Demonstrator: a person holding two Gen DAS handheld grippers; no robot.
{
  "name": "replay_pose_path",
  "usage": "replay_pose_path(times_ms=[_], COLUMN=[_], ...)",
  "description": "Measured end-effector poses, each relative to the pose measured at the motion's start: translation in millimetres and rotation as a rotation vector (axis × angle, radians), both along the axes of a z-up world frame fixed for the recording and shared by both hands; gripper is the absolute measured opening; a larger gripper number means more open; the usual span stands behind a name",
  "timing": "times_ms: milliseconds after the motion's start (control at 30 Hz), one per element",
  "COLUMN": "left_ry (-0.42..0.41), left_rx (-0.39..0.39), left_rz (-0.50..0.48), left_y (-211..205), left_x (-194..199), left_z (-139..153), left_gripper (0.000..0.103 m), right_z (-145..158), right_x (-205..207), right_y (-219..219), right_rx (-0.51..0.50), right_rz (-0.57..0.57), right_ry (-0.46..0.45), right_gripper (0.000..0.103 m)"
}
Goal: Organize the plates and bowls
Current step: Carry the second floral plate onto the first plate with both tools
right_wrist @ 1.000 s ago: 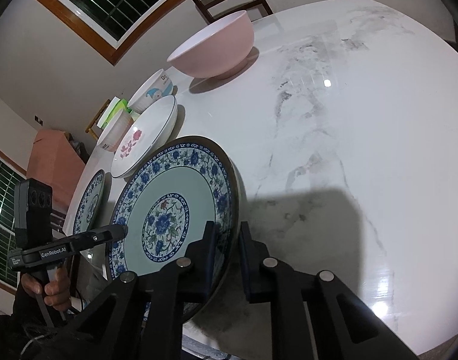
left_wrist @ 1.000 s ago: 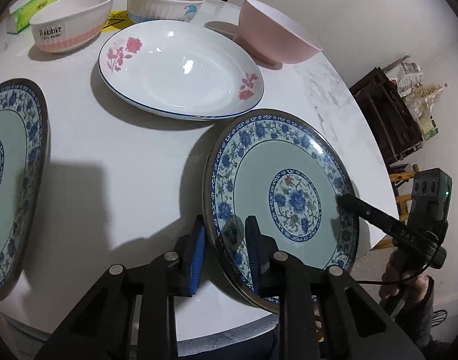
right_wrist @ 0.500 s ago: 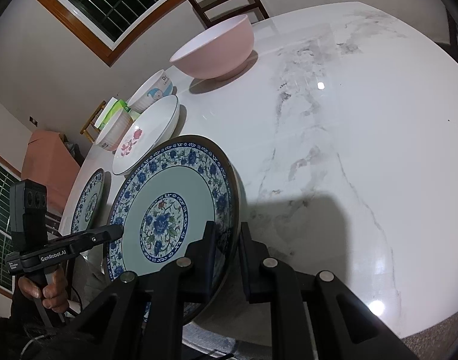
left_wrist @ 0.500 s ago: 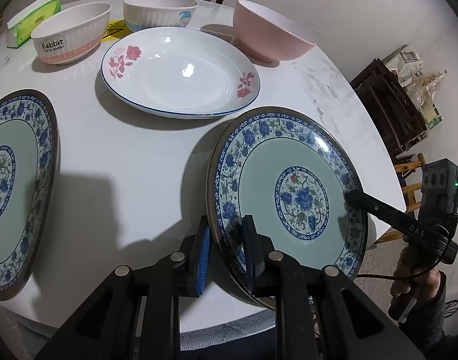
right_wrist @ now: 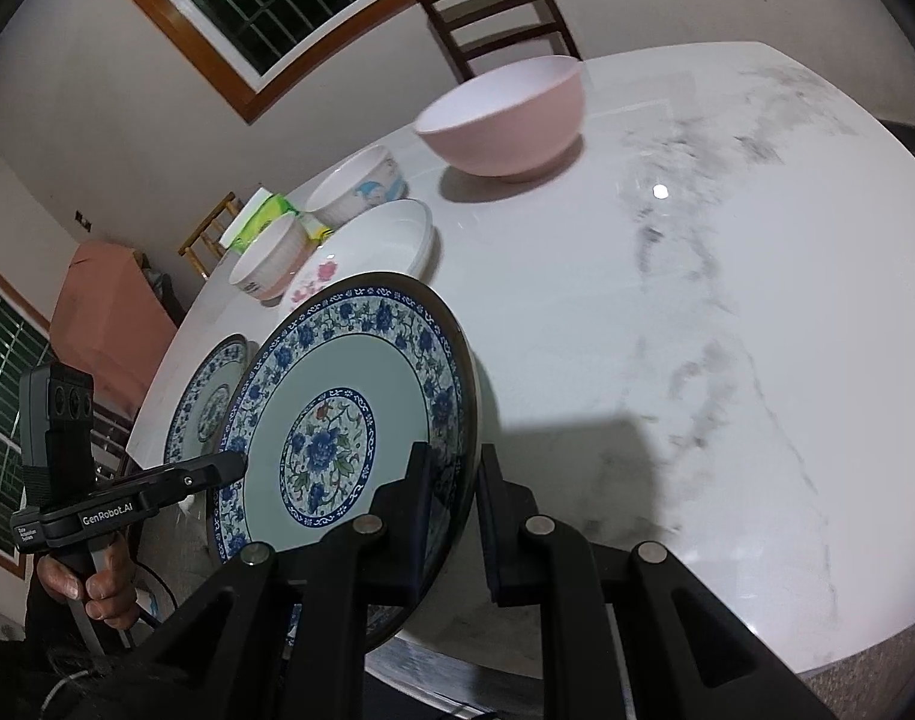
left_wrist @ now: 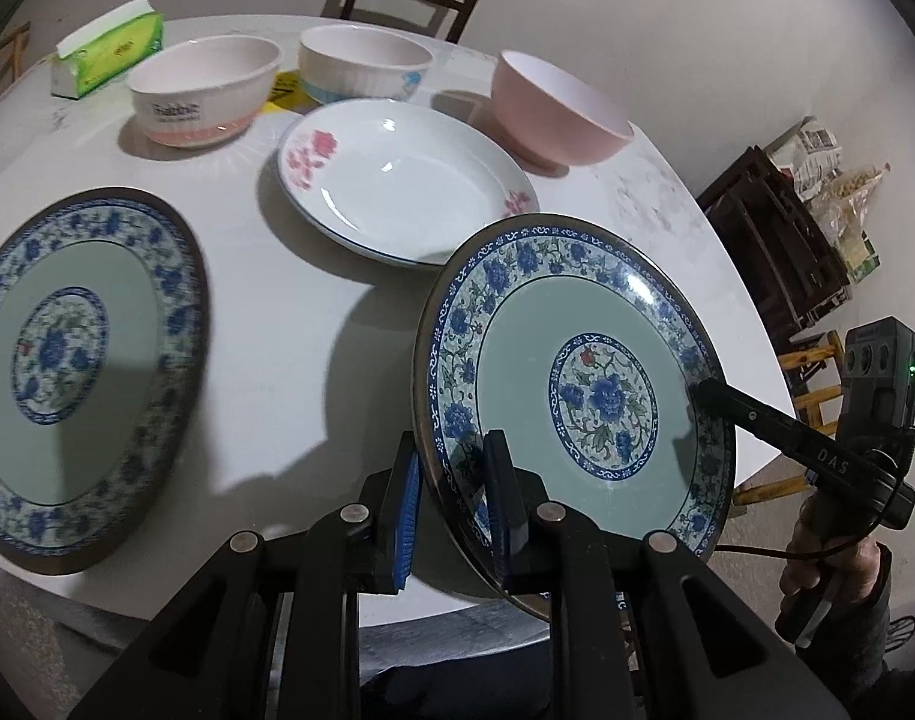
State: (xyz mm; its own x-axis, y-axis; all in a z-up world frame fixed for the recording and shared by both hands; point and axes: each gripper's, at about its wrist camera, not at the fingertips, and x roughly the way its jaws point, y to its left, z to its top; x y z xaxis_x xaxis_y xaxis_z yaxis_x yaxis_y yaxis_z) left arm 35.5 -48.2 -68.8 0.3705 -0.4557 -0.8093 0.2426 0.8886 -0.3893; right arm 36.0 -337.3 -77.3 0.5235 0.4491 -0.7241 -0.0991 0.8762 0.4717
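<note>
Left wrist view first: the left tool (left_wrist: 451, 501) is clamped on the near-left rim of the blue floral plate (left_wrist: 577, 396), one blue-padded finger under the rim and the other on its face, so the gap is only as wide as the rim is thick. The plate is tilted, hanging over the near-right edge of the counter (left_wrist: 313, 324). On the plate's right side the right tool (left_wrist: 706, 390) pokes in, its tip on the rim there, with the person's hand (left_wrist: 829, 558) on its grip. Left of the held plate a second blue floral plate (left_wrist: 79, 372) lies flat on the counter. Further back sits the white plate with pink flowers (left_wrist: 397, 192), then three bowls in a far row: the rabbit bowl (left_wrist: 202, 96), the white ribbed bowl (left_wrist: 364, 69) and the pink bowl (left_wrist: 556, 114). A green tissue pack (left_wrist: 109, 51) is far left.

Right wrist view: the right tool (right_wrist: 454, 510) is squeezed nearly closed on the plate's near-right rim, the rim pinched between its black fingers. Here the plate (right_wrist: 343, 420) tips up to the left of the tool. The left tool (right_wrist: 232, 462) reaches in from the left and touches the opposite rim. The pink bowl (right_wrist: 505, 120) sits far back, well apart.
</note>
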Motion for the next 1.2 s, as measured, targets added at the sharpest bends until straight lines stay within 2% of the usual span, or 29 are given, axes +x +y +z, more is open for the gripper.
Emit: replay_pose_path(times_ms=[300, 633, 933, 1200], left_ry=[-0.034, -0.067, -0.060, -0.037], left_rx=[-0.003, 0.019, 0.035, 0.031], left_rz=[0.089, 0.216, 0.342, 0.397], left_y=[48, 121, 190, 226], left_x=[0, 1, -1, 5], left_z=[14, 25, 20, 8], left_gripper=[0.017, 0.017, 0.017, 0.017], right_z=[13, 18, 8, -2], right_x=[19, 50, 74, 92], right_y=[47, 123, 195, 228], right_rx=[0.004, 0.021, 0.030, 0.022], right_rz=[0.078, 0.193, 0.287, 0.314], right_ry=[-0.023, -0.033, -0.006, 0.032], right_gripper=[0.015, 0.015, 0.015, 0.015])
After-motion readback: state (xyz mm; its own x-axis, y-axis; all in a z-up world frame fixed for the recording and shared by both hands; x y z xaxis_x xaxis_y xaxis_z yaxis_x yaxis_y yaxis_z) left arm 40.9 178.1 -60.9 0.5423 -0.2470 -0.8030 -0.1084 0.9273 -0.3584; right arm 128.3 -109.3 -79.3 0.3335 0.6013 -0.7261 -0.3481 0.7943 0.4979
